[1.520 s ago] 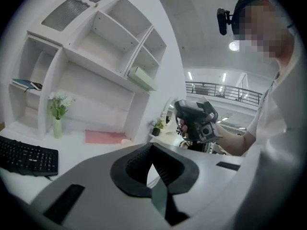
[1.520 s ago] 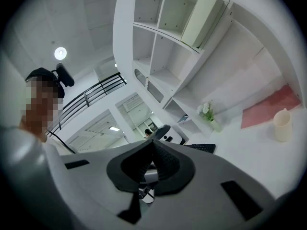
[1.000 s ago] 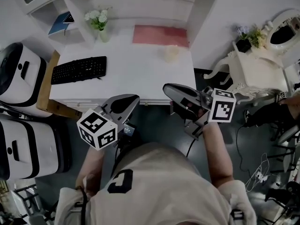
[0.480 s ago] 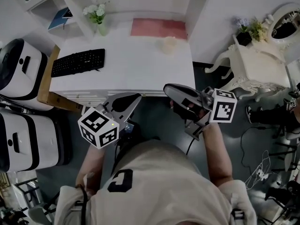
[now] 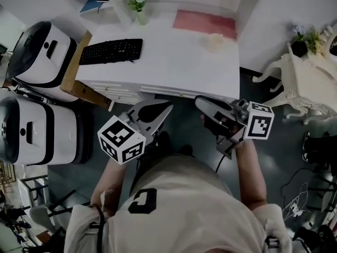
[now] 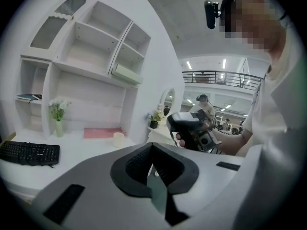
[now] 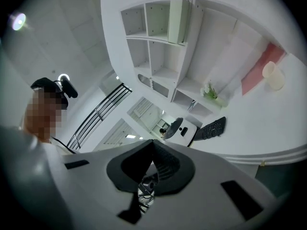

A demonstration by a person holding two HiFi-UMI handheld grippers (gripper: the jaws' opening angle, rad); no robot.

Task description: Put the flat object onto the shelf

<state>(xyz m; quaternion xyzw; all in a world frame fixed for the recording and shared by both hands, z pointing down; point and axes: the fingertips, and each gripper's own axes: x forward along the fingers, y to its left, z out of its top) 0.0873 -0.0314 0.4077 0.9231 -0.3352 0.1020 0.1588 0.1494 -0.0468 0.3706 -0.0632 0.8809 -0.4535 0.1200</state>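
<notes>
The person's view swings. The counter (image 5: 174, 57), with its keyboard (image 5: 110, 51) and pink flat object (image 5: 204, 23), now sits higher and further toward 1 o'clock. The blue book (image 5: 96, 0) on the shelf almost meets the top edge. The white machines (image 5: 45, 54) at 9 o'clock show more fully, and the side table (image 5: 310, 83) slides toward 3 o'clock. The left tool (image 5: 167, 108) and right tool (image 5: 200, 101) drift slightly toward 3 o'clock.

On the desk (image 5: 174, 67): keyboard (image 5: 110, 51) at left, flower vase (image 5: 138, 7) behind it, flat mat (image 5: 205, 22) far centre, candle (image 5: 214, 41) just nearer than the mat.
</notes>
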